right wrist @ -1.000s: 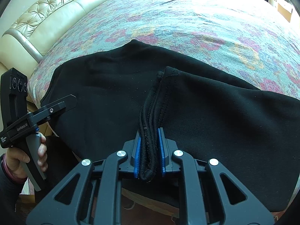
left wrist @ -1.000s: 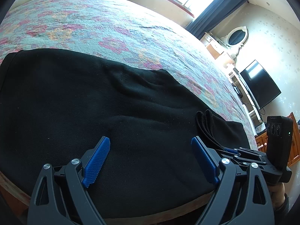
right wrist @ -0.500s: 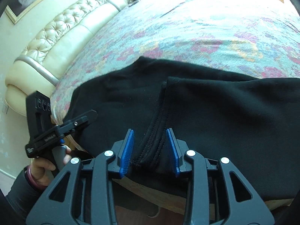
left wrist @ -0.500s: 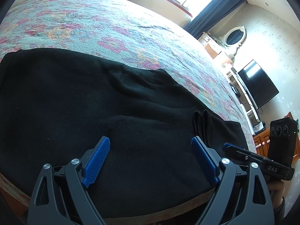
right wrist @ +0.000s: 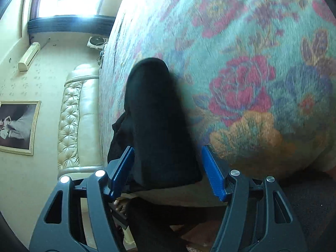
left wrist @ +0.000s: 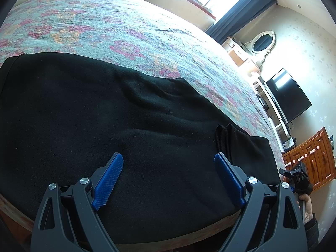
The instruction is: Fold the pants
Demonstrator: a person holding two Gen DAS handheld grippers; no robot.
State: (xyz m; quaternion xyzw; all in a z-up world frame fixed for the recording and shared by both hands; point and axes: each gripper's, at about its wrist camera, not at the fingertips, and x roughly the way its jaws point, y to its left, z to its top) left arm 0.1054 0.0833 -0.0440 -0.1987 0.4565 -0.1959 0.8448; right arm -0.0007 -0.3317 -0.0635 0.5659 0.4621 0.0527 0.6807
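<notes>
Black pants (left wrist: 126, 126) lie folded on a floral bedspread (left wrist: 105, 27), near the bed's front edge. A folded hem edge (left wrist: 224, 138) shows at the right. My left gripper (left wrist: 168, 178) is open and empty, just above the pants. My right gripper (right wrist: 168, 172) is open and empty, rolled sideways at the pants' end (right wrist: 155, 126), which shows blurred between its blue pads. The right gripper also shows at the far right of the left wrist view (left wrist: 298, 178), off the bed.
The bed's front edge (left wrist: 189, 237) runs just below the pants. A cream tufted headboard (right wrist: 71, 121) is at one end. A TV (left wrist: 287, 96), dresser (left wrist: 310, 159) and mirror stand along the far wall.
My right gripper opened, let go of the folded hem, pulled back off the pants and rolled sideways. My left gripper stayed open and barely moved.
</notes>
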